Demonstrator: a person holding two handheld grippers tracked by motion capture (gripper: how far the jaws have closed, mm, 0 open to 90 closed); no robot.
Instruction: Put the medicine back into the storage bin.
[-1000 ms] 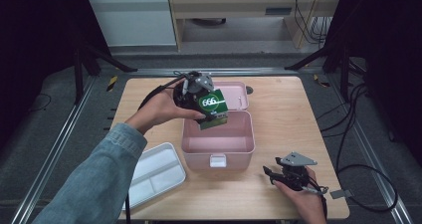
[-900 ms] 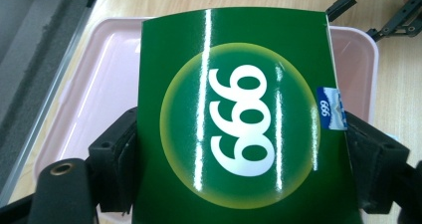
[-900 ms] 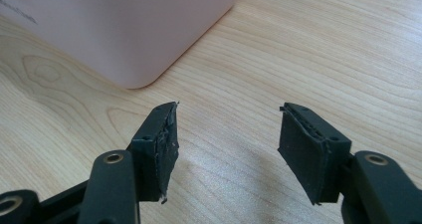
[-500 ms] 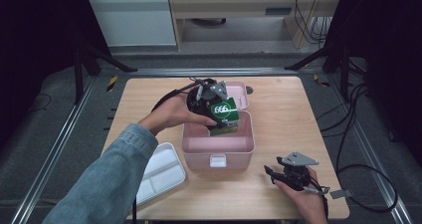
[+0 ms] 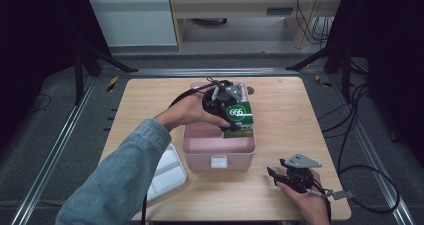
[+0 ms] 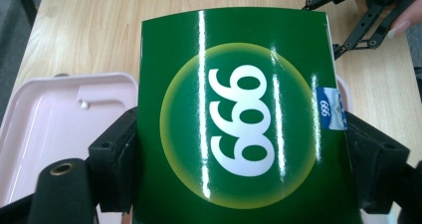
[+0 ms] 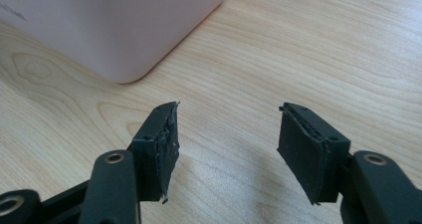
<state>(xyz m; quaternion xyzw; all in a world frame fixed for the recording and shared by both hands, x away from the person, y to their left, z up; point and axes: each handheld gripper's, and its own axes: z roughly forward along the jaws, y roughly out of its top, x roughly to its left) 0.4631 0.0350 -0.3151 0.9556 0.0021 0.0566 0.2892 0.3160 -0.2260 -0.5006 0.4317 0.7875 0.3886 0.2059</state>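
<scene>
My left gripper (image 5: 231, 121) is shut on a glossy green packet (image 5: 239, 116) printed with "666" in a yellow circle. It holds the packet just above the right half of an open pink box (image 5: 220, 157) in the middle of the table. In the left gripper view the packet (image 6: 239, 119) sits between the two black pads (image 6: 117, 159), with the box's pale inside (image 6: 54, 129) below. My right gripper (image 5: 276, 170) rests low at the table's front right, open, with nothing between its fingers. Its own view shows the jaws (image 7: 226, 139) apart over bare wood, near the box's corner (image 7: 114, 30).
A white tray-like lid (image 5: 167, 172) lies at the front left, partly under the left sleeve. The wooden table (image 5: 300, 115) is bare to the right of the box. Cables trail over the right edge onto the floor. A small dark item (image 5: 250, 90) lies behind the box.
The left gripper has carried the green packet to the right and slightly down over the pink box. The right gripper has stayed put.
</scene>
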